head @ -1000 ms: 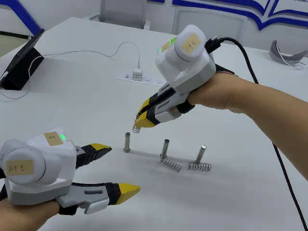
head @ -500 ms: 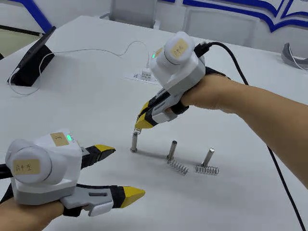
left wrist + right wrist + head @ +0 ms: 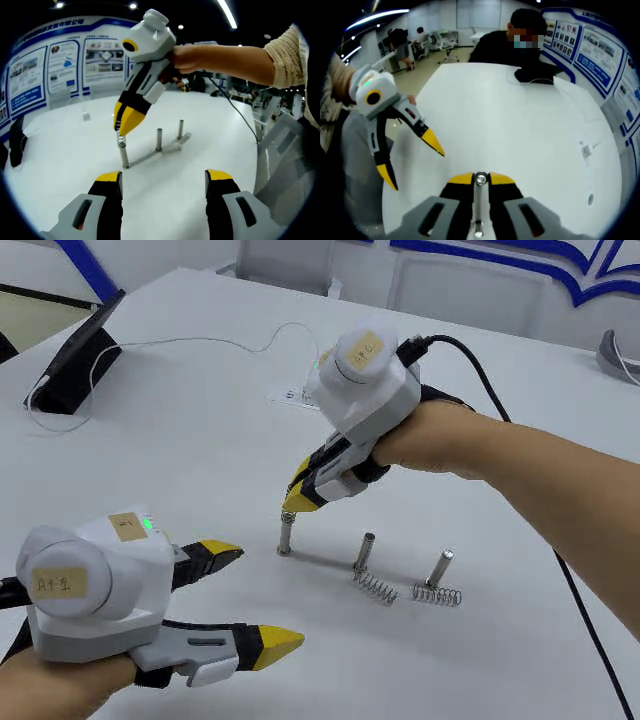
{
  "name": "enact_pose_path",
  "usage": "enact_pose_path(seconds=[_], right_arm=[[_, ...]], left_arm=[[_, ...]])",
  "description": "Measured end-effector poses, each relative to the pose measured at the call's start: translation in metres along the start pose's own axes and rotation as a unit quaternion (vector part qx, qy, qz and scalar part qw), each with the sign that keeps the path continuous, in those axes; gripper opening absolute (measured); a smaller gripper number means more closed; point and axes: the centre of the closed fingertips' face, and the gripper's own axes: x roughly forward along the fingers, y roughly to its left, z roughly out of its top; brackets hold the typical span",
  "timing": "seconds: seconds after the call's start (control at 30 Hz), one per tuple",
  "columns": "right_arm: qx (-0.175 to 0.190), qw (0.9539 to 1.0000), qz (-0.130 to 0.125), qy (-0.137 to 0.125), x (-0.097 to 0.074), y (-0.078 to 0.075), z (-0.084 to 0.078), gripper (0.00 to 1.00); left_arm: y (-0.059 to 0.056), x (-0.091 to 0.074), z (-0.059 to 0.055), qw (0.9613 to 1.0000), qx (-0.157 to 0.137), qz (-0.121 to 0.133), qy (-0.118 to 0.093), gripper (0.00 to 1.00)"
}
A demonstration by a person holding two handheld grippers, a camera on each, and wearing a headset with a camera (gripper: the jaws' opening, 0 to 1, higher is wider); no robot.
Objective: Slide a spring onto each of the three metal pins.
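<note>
My right gripper has its jaws pinched on the top coils of a small spring. The spring hangs just above the first pin, the one of the three nearest the counter's left edge. My left gripper sits by the near edge of the counter, jaws wide apart and empty. The middle pin and the last pin stand bare toward the right, a second spring and a third spring lying on the counter just beside their feet.

I judge the spring to be almost weightless, thin wire that squashes sideways and will ping out of a hard or slanted squeeze. So I want a light hold across the upper coils only, leaving the lower end open and free to swallow the pin. The pins look slim and upright on narrow feet; a sideways nudge could likely tip one.
</note>
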Motion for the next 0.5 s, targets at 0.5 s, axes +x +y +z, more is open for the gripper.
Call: enact_pose_path(seconds=[0.5], right_arm=[[0.017, 0.9990, 0.012, 0.039, 0.023, 0.001, -0.014, 0.12]], left_arm=[[0.002, 0.000, -0.001, 1.0000, -0.003, 0.000, 0.000, 0.68]])
